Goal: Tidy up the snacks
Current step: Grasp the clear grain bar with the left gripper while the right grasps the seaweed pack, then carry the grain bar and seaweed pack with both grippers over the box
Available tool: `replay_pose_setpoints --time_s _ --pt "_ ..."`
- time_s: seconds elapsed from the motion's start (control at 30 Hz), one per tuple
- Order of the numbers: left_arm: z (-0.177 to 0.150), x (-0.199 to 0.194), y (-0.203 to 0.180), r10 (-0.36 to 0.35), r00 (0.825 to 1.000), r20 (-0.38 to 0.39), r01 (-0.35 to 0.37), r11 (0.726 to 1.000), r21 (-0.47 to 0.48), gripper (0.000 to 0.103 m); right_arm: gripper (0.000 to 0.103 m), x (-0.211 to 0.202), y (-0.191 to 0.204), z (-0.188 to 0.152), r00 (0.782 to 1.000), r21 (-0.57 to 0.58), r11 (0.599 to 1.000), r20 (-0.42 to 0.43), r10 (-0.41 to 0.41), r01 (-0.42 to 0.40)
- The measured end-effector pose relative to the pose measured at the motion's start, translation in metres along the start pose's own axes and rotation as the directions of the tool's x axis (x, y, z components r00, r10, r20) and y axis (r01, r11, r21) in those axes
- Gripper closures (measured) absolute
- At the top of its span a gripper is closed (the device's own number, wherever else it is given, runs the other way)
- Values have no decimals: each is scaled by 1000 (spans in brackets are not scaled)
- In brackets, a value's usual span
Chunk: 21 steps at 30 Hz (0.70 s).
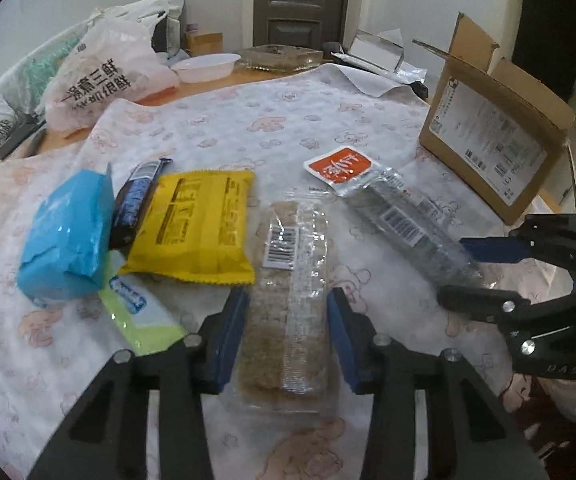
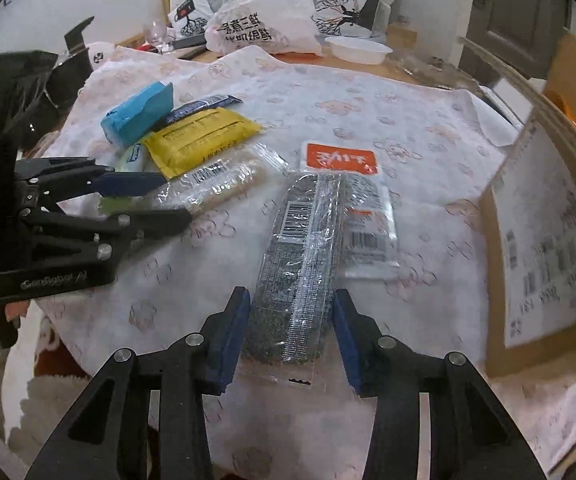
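A clear pack of beige grain bars (image 1: 284, 280) lies on the patterned cloth, and my left gripper (image 1: 288, 320) is shut on its near end, blue pads pressing both long sides. A clear pack of dark sesame bars (image 2: 299, 248) lies partly over an orange-and-white sachet (image 2: 339, 160); my right gripper (image 2: 289, 320) is shut on its near end. In the left wrist view the right gripper (image 1: 471, 276) holds the dark pack (image 1: 407, 220) at the right. In the right wrist view the left gripper (image 2: 168, 196) grips the beige pack (image 2: 224, 184) at the left.
A yellow packet (image 1: 204, 224), a dark blue bar (image 1: 136, 200), a light blue pack (image 1: 68, 236) and a green-white packet (image 1: 140, 316) lie at the left. An open cardboard box (image 1: 487, 148) stands at the right. Plastic bags (image 1: 100, 76) and a white bowl (image 1: 206, 66) sit behind.
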<state>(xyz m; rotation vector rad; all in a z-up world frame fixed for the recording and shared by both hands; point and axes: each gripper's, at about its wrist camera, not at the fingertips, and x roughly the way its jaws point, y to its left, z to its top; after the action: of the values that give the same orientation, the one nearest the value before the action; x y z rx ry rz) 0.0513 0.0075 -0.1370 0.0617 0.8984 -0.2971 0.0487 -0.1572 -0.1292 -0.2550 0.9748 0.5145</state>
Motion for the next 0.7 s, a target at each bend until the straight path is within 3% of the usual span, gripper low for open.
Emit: replay_pose_setpoints --time_s 0.13,0.2,0.37,0.5,0.57,0.7 --pt "-12 -9 -9 -13 1000 -6 13 1000 13 64 63 -10 -4 -13 999 -33 999 0 -32 32" --pt "-15 -12 -14 -40 999 -11 40 999 12 63 52 -15 -6 -17 998 -34 998 24 -55 56" --pt "-13 -7 -25 -10 1000 -8 10 999 44 55 49 -7 -8 -15 997 12 1000 75 -11 10" --pt "-6 2 -28 24 1000 14 -25 998 60 54 55 0 -3 -11 991 3 999 125 -42 42" --pt "-5 2 -27 33 999 20 -34 998 47 65 67 1 -6 -9 989 14 999 137 -53 51" --pt "-6 1 -27 41 999 22 -42 999 33 65 67 0 -5 -7 989 -13 997 130 -70 73"
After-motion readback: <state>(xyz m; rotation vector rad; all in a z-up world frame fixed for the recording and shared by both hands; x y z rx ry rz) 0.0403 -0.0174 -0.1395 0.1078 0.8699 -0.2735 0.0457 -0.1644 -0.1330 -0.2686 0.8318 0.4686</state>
